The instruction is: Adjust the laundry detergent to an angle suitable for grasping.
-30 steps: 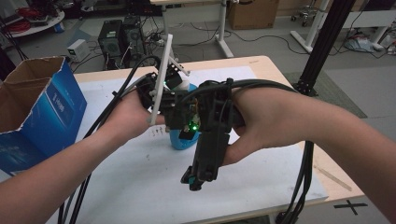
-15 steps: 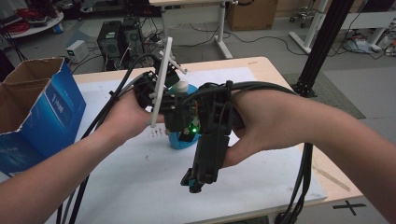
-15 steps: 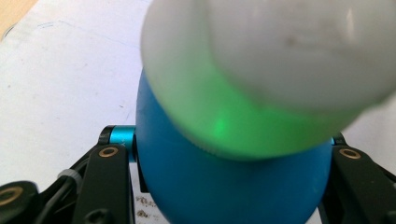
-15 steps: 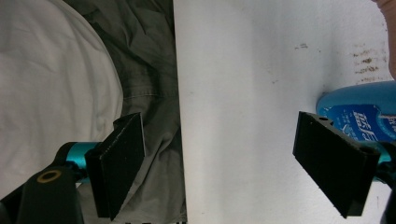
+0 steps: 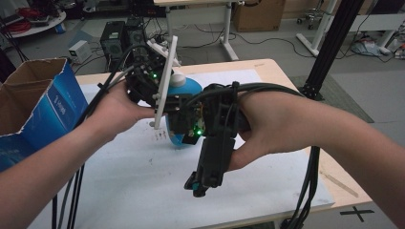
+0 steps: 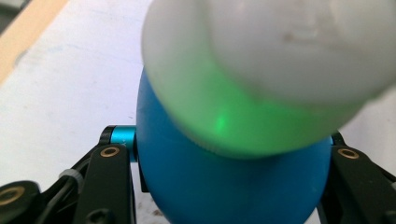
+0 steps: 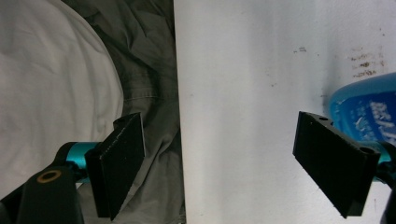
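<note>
A cardboard box (image 5: 33,102) stands left on the white-covered table (image 5: 119,186). The left gripper (image 6: 219,186) clamps the blue bottle (image 5: 184,90), now raised higher; the right gripper (image 7: 233,168) gapes empty, its body hiding the bottle's base.

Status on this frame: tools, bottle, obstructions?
Left tool shut on blue bottle, held above the table. Right tool open, holding nothing. Cardboard box far left.

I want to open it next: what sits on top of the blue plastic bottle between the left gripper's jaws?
A white rounded cap tops the blue plastic bottle, tinted by green light. The left gripper grips the body; the cap covers the bottle's neck and opening.
</note>
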Demonstrator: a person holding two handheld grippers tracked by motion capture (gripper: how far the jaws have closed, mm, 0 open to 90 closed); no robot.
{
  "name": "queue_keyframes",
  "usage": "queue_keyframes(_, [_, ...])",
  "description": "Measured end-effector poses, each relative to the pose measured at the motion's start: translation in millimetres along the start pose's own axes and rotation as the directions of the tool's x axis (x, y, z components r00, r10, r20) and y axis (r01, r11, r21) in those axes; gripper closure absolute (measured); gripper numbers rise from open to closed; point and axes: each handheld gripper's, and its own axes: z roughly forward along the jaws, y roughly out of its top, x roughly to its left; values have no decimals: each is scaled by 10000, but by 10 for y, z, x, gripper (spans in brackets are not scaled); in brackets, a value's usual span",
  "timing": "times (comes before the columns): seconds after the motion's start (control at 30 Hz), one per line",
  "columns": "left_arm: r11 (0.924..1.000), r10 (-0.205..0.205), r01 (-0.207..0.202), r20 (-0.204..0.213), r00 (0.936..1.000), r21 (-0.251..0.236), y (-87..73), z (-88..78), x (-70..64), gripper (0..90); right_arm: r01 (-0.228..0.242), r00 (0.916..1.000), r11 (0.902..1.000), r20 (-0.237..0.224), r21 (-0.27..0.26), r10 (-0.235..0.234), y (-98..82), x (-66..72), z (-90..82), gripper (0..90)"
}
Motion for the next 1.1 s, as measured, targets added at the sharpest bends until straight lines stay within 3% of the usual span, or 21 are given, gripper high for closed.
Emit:
queue_keyframes(0.13, [9979,614,-619,278,9977,166,-15,-153,49,449,30,10000,10000,21,-33,-29,13,4,-8,161])
queue_keyframes(0.33, [9882,1382,-1440,1017,9852,519,-119,-249,39,450,142,9999,9999,9,-73,-142,37,2,-10,161])
queue_keyframes(0.37, [9844,1617,-1681,1088,9808,523,-145,-252,20,449,102,9999,9999,8,-81,-102,40,5,-8,161])
queue_keyframes(0.57, [9833,1653,-1749,1581,9735,493,-271,-198,-14,449,195,9998,9998,-26,-25,-195,56,3,12,161])
queue_keyframes(0.87, [9791,1861,-1981,1893,9641,464,-382,-144,-23,448,249,9997,9997,-58,0,-249,56,-3,28,161])
queue_keyframes(0.93, [9775,1902,-2038,1911,9630,539,-410,-119,-29,447,220,9997,9998,-65,10,-220,58,-2,34,161])
queue_keyframes(1.1, [9819,1768,-1866,1948,9648,327,-468,-124,-6,441,238,9997,9997,-87,-14,-238,57,-7,44,162])
